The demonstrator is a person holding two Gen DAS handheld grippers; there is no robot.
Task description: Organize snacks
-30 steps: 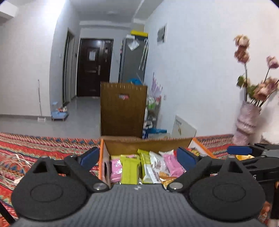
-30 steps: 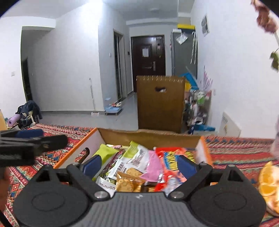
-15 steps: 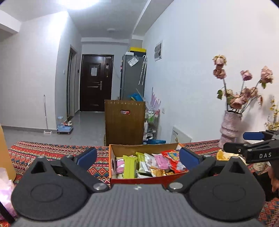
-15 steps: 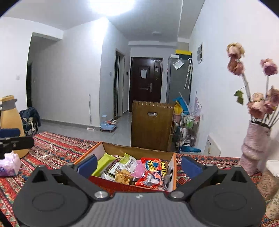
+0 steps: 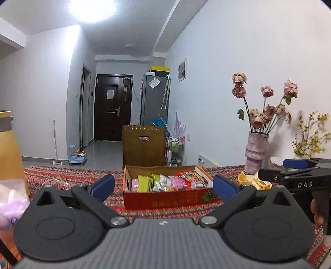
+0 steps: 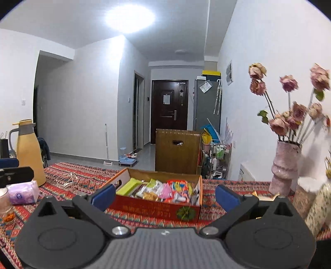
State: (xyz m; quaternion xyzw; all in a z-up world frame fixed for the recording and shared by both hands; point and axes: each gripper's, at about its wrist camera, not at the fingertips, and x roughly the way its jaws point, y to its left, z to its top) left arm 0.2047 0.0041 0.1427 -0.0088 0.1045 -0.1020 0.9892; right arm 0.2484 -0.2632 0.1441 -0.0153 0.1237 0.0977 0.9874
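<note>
- A ceiling lamp (image 6: 130,18) gives the light; it is burned out to a white patch in both views, with a soft glare around it.
- The room is evenly lit, a little cool and bluish.
- The vase (image 5: 256,153) throws a soft shadow on the wall behind.
- The fisheye lens bends the walls, and the corners go black.
- The right edge of the right wrist view is blurred.

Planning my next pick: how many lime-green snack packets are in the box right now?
1 clearly: a lime-green packet at the left end of the box, beside its handle-hole wall. Paler green-and-white packs sit beside it; more may be buried underneath.
</note>
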